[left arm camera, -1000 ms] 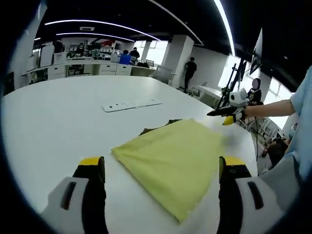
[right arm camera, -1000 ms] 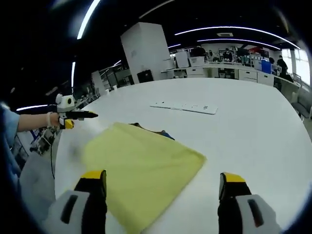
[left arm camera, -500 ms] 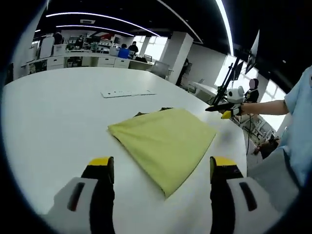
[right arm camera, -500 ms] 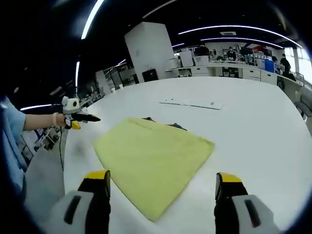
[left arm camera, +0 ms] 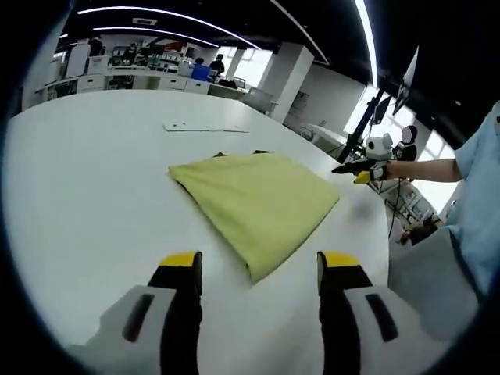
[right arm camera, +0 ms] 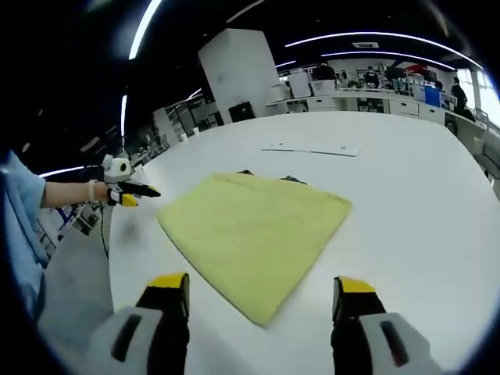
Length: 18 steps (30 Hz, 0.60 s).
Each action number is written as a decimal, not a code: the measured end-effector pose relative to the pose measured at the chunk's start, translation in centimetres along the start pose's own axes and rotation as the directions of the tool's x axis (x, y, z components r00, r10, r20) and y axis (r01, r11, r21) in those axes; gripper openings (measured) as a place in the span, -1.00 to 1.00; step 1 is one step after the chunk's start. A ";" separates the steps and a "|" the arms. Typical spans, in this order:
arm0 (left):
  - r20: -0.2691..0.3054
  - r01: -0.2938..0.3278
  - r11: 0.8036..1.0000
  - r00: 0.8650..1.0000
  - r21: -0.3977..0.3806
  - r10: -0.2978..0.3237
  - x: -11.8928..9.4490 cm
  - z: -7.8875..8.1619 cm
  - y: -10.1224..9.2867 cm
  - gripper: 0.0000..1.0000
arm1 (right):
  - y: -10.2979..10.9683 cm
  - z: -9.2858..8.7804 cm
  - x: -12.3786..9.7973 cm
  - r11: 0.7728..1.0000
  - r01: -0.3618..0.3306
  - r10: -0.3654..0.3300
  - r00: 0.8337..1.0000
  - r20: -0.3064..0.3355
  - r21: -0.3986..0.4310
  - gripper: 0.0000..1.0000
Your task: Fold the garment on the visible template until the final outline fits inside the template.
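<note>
Open-plan office in the background, with desks, a white pillar and ceiling light strips. The large white table (left arm camera: 86, 195) carried a folded yellow garment (left arm camera: 254, 199), lying flat near the table's middle; small dark patches showed at its far edge (left arm camera: 262, 152), too small to identify. A flat white strip (left arm camera: 205, 126) lay well beyond it.

Versus a second ago: the garment sat farther from the jaws in both views and the whole scene had shifted, so the cameras had drawn back; the garment's fold looked unchanged. The jaw gap in both views had narrowed.

Left gripper (left arm camera: 258, 269): jaws apart, nothing between them, hovering short of the garment's near corner. Right gripper (right arm camera: 262, 291): jaws likewise apart, empty, just short of the near corner.

Left gripper view also showed the right gripper (left arm camera: 361, 170) held out over the table's edge beside a blue sleeve (left arm camera: 476, 203). Right gripper view instead showed the left gripper (right arm camera: 131, 192) at the opposite edge.
</note>
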<state>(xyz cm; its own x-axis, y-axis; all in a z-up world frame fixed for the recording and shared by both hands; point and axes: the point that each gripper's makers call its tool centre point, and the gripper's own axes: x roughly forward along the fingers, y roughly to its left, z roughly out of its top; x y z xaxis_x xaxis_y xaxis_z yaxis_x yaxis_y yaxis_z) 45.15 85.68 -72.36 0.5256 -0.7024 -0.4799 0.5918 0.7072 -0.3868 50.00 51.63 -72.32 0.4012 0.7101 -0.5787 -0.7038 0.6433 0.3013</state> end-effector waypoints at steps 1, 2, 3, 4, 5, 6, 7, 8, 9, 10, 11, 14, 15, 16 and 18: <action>-0.005 0.000 1.000 1.000 -0.010 0.000 0.2 -0.2 0.0 0.09 | 0.0 -0.2 0.0 1.000 -0.001 0.001 1.000 -0.007 0.001 0.43; -0.010 -0.001 1.000 1.000 -0.011 0.001 0.3 -0.4 0.0 0.07 | 0.0 -0.5 0.1 1.000 -0.001 0.001 1.000 -0.013 -0.001 0.40; -0.019 -0.005 1.000 1.000 -0.015 0.004 0.5 -0.7 0.1 0.04 | 0.1 -0.8 0.1 1.000 -0.003 0.003 1.000 -0.021 -0.003 0.37; -0.023 -0.009 1.000 1.000 -0.019 0.008 0.6 -0.9 0.2 -0.01 | 0.1 -1.0 0.2 1.000 -0.004 0.004 1.000 -0.030 -0.002 0.34; -0.027 -0.012 1.000 1.000 -0.026 0.012 0.7 -1.1 0.2 -0.04 | 0.2 -1.3 0.2 1.000 -0.008 0.008 0.999 -0.038 0.006 0.31; -0.027 -0.011 1.000 1.000 -0.029 0.011 0.8 -1.2 0.2 -0.07 | 0.3 -1.5 0.2 1.000 -0.013 0.013 0.999 -0.039 0.016 0.31; -0.025 -0.009 0.999 1.000 -0.037 0.008 1.0 -1.4 0.1 -0.09 | 0.2 -1.9 0.4 1.000 -0.014 0.015 0.999 -0.043 0.022 0.28; -0.028 -0.011 0.999 1.000 -0.040 0.009 1.2 -1.6 0.1 -0.11 | 0.2 -2.2 0.5 1.000 -0.015 0.016 0.999 -0.048 0.020 0.21; -0.032 -0.013 0.999 0.999 -0.049 0.012 1.4 -1.9 0.1 -0.13 | 0.0 -2.7 0.5 1.000 -0.017 0.019 0.998 -0.058 0.021 0.15; -0.035 -0.014 0.998 0.999 -0.053 0.012 1.5 -2.1 0.0 -0.16 | 0.1 -3.0 0.6 0.999 -0.020 0.021 0.998 -0.067 0.028 0.10; -0.040 -0.015 0.998 0.999 -0.061 0.012 1.6 -2.3 0.0 -0.19 | 0.3 -3.2 0.6 0.999 -0.024 0.026 0.997 -0.071 0.033 0.04; -0.046 -0.015 0.997 0.999 -0.070 0.011 1.8 -2.8 0.0 -0.24 | 0.7 -3.6 0.7 0.999 -0.025 0.028 0.997 -0.076 0.031 -0.07; -0.051 -0.017 0.997 0.999 -0.073 0.013 1.9 -3.0 0.1 -0.25 | 0.8 -3.6 0.6 0.999 -0.026 0.028 0.997 -0.077 0.033 -0.10; -0.040 -0.015 0.997 0.999 -0.074 0.013 1.9 -2.8 0.1 -0.29 | 0.9 -3.6 0.6 0.999 -0.030 0.033 0.997 -0.076 0.040 -0.14; -0.043 -0.014 0.996 0.999 -0.089 0.010 2.0 -2.9 0.1 -0.34 | 1.3 -3.7 0.6 0.997 -0.042 0.047 0.996 -0.075 0.067 -0.27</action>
<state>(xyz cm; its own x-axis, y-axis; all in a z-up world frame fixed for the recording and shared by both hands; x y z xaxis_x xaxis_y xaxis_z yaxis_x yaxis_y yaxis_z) 44.51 84.56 -75.62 0.5048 -0.6913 -0.5169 0.5278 0.7210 -0.4489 47.13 51.82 -75.08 0.3225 0.7162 -0.6189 -0.6790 0.6306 0.3759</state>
